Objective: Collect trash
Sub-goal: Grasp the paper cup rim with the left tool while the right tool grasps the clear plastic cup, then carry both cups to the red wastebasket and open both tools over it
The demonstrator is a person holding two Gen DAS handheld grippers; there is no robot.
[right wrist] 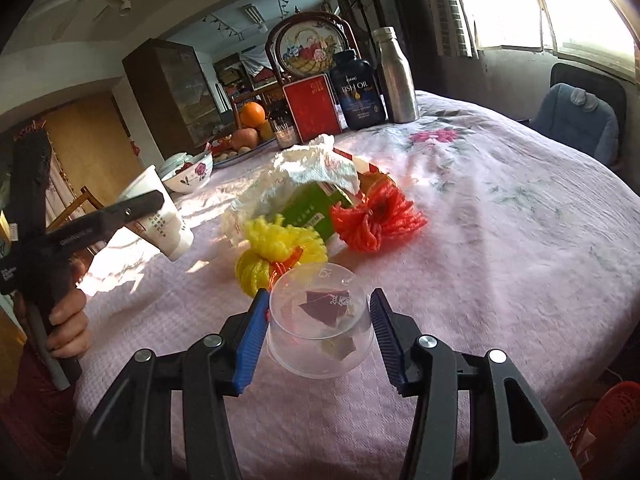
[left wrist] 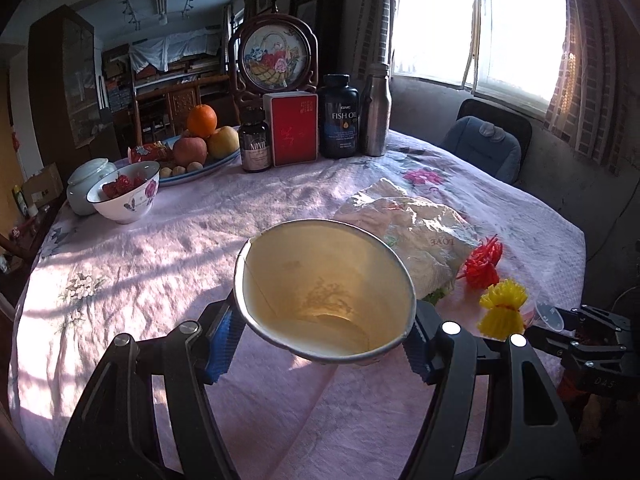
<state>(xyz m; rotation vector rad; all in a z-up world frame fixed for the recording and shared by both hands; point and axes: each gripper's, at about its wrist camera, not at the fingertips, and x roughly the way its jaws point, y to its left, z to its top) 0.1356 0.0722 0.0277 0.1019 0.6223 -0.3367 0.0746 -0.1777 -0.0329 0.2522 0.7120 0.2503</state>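
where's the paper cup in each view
Left wrist: paper cup at lower centre, mouth toward the camera, clamped in the left tongs.
Right wrist: same cup at the left edge, tilted, held above the table.
Shared landmark: the fish oil bottle at the table's far side.

Round table [right wrist: 520, 240] in a pink floral cloth; bottles, red box [right wrist: 312, 108] at 12 o'clock, yarn pompoms [right wrist: 376, 220] mid-table, fruit plate [left wrist: 200, 168] at 10.
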